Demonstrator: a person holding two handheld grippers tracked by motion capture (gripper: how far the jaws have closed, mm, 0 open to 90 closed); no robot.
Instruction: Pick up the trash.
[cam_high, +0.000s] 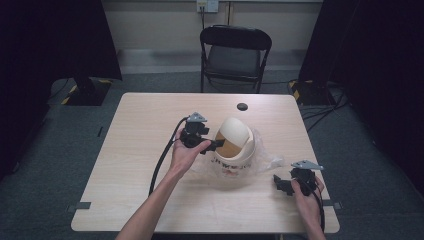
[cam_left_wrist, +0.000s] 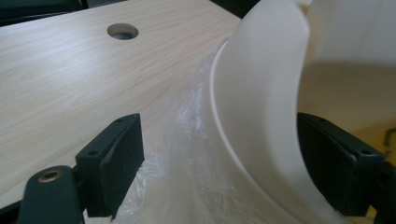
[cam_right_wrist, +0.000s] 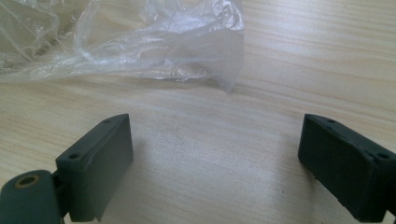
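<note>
A cream bin (cam_high: 235, 150) with a domed swing lid stands in the middle of the table (cam_high: 150, 125). A clear plastic bag (cam_high: 267, 157) is bunched around its base. My left gripper (cam_high: 216, 145) is at the bin's left side, level with the lid. In the left gripper view it (cam_left_wrist: 224, 156) is open, its jaws straddling the bin's curved cream wall (cam_left_wrist: 261, 93) and the bag (cam_left_wrist: 187, 154). My right gripper (cam_high: 280, 184) hovers low near the table's front right. It (cam_right_wrist: 219, 158) is open over bare wood, with the bag's edge (cam_right_wrist: 140, 51) just ahead of the jaws.
A round cable hole (cam_high: 242, 106) lies in the table behind the bin, also the hole (cam_left_wrist: 123, 31) in the left gripper view. A black folding chair (cam_high: 235, 50) stands beyond the far edge. Dark curtains and stand bases flank the table on the floor.
</note>
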